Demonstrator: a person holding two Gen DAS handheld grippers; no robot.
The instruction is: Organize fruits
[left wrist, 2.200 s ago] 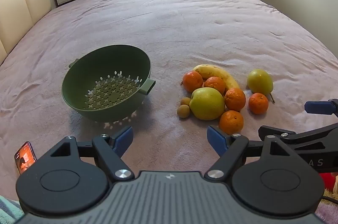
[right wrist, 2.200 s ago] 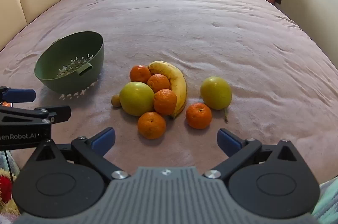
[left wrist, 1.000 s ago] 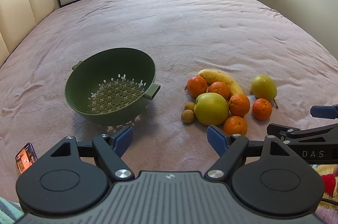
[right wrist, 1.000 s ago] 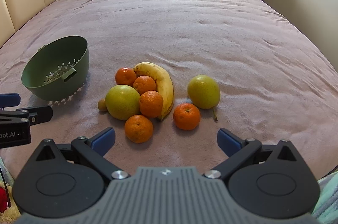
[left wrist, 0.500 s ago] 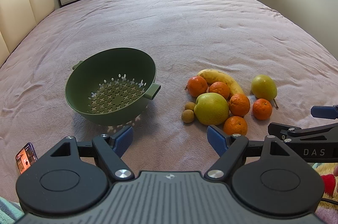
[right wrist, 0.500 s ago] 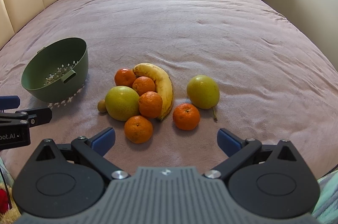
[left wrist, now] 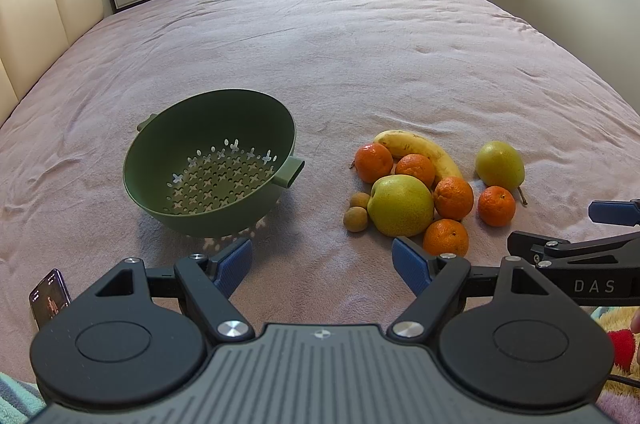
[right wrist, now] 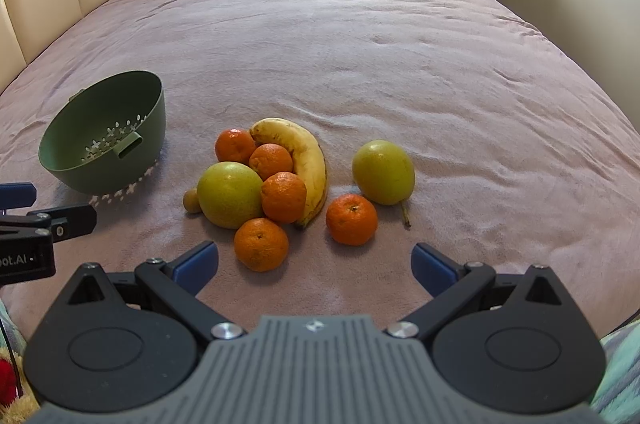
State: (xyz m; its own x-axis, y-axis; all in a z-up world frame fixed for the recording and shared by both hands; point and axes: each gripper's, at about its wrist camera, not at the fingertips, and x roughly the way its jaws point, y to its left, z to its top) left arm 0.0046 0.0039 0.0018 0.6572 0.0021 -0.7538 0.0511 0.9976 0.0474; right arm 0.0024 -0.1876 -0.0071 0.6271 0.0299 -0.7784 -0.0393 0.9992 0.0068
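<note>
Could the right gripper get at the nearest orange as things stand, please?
Probably yes: the right gripper is open, and the nearest orange lies just ahead on the bedspread, its near side bare, though other fruit crowds behind it.

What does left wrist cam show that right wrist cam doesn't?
Left wrist only: a phone lying on the bed at the lower left, and a second small brown fruit beside the big green one. Right wrist only: nothing notable beyond its own open right claw. Both: the green colander, empty, the banana, five oranges and two green fruits.
</note>
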